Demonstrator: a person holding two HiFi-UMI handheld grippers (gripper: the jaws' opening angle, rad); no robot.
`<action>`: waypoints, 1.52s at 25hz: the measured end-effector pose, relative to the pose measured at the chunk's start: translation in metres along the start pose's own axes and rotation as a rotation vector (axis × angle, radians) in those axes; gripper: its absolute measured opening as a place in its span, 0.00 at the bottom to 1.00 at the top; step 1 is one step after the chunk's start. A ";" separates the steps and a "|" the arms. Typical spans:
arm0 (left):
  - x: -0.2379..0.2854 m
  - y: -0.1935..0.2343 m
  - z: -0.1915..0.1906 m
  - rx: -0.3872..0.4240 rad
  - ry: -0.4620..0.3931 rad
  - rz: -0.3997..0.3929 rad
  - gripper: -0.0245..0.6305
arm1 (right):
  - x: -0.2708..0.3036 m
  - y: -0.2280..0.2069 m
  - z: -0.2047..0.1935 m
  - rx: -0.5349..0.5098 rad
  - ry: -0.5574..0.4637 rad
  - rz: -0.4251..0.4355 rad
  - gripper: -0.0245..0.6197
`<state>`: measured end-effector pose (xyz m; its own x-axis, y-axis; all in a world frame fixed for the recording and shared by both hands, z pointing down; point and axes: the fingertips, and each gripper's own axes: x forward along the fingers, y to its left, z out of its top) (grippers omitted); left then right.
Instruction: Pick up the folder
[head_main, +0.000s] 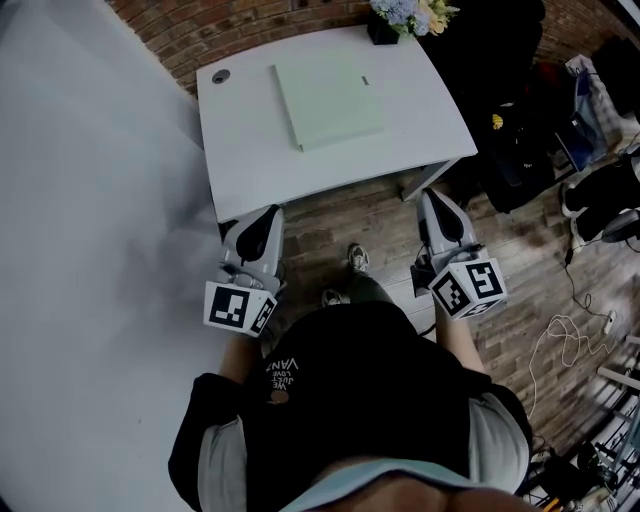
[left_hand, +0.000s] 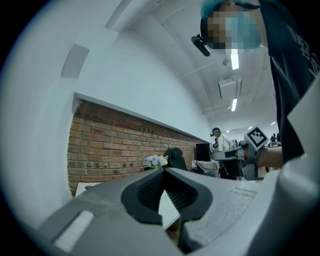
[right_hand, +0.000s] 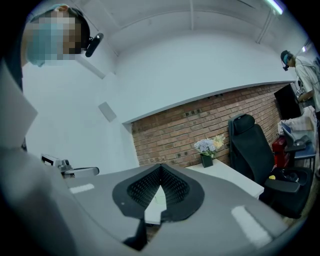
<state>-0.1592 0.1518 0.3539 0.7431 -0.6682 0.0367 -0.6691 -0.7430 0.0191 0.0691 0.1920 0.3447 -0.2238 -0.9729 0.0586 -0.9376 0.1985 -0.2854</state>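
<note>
My left gripper (head_main: 266, 222) and right gripper (head_main: 437, 200) both closed, empty, near the table (head_main: 240, 170) edge; folder (head_main: 328, 100) lying at 12 o'clock.

The folder (head_main: 328, 100) is thin, pale green and nearly square, lying closed and flat on the white table (head_main: 240, 150). It sits toward the table's far side, slightly askew to its edges, with a small dark mark near its right edge.

The folder (head_main: 328, 100) is pale green, the table (head_main: 250, 150) white, the floor (head_main: 340, 215) brown wood (wall (head_main: 200, 30): red brick).
</note>
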 end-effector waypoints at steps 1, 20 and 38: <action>0.005 0.002 0.000 0.000 0.002 0.001 0.04 | 0.004 -0.003 0.001 -0.001 0.002 0.003 0.04; 0.097 0.031 0.006 0.018 0.020 0.067 0.04 | 0.099 -0.058 0.023 -0.009 0.039 0.125 0.04; 0.150 0.046 -0.008 -0.014 0.049 0.184 0.04 | 0.173 -0.090 0.024 -0.008 0.109 0.279 0.04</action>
<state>-0.0789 0.0175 0.3684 0.6071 -0.7897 0.0891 -0.7938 -0.6078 0.0216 0.1209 0.0031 0.3572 -0.5003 -0.8620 0.0819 -0.8378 0.4581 -0.2971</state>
